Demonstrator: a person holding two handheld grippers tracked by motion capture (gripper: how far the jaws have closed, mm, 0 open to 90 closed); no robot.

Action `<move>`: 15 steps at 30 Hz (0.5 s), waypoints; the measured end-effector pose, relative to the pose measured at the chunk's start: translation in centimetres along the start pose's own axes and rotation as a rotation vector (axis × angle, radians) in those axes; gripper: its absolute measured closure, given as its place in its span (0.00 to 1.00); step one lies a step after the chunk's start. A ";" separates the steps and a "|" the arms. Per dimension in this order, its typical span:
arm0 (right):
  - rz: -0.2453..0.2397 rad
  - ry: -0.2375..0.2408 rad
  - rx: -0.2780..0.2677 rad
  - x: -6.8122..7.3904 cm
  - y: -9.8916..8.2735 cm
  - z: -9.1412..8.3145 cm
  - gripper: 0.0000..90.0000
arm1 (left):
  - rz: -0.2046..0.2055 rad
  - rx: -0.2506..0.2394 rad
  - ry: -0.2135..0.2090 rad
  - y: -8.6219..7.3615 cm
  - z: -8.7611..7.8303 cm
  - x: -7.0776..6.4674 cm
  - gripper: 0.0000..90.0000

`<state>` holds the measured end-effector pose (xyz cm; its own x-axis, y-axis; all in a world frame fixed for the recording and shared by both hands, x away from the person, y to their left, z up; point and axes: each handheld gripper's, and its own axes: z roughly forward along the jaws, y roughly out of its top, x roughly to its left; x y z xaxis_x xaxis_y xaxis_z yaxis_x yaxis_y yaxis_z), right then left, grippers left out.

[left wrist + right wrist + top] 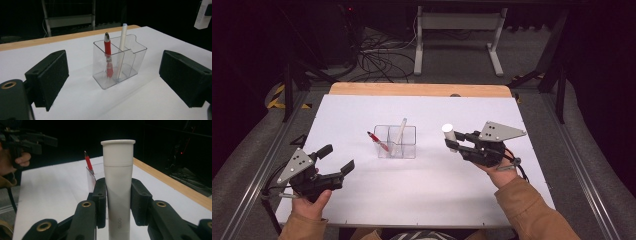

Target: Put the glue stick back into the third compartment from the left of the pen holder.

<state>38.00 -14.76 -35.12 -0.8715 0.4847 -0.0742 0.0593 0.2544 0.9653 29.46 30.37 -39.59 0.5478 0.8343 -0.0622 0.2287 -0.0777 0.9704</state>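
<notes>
Right gripper (pixel 117 202) clamped on upright white plastic tube (pixel 118 182); left gripper (pixel 112 82) jaws apart, empty. Clear two-compartment plastic holder (pixel 396 142) with red pen (pixel 378 141) and white pen (pixel 400 131) stands between them; bare white tabletop (pixel 422 190) around.

a white table top (pixel 422 195) with a light wooden strip (pixel 419 89) along its far edge stands on grey carpet (pixel 532 70). beyond that edge a white metal frame (pixel 458 22) stands beside tangled black cables (pixel 379 57). yellow-black tape (pixel 276 96) marks the floor off the far left corner. the surroundings are dark.
</notes>
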 end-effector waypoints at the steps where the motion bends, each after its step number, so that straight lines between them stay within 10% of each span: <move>1: -0.003 -0.010 -0.005 0.1 0.0 0.2 0.77 | 0.001 0.001 0.001 0.0 0.0 0.0 0.11; 15: 0.072 -0.118 -0.063 1.0 0.0 2.4 0.77 | -0.002 0.001 -0.003 0.0 0.0 0.1 0.11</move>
<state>38.26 -12.31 -35.81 -0.8024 0.5960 -0.0297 0.0855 0.1641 0.9827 29.56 30.46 -39.64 0.5494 0.8330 -0.0650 0.2307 -0.0765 0.9700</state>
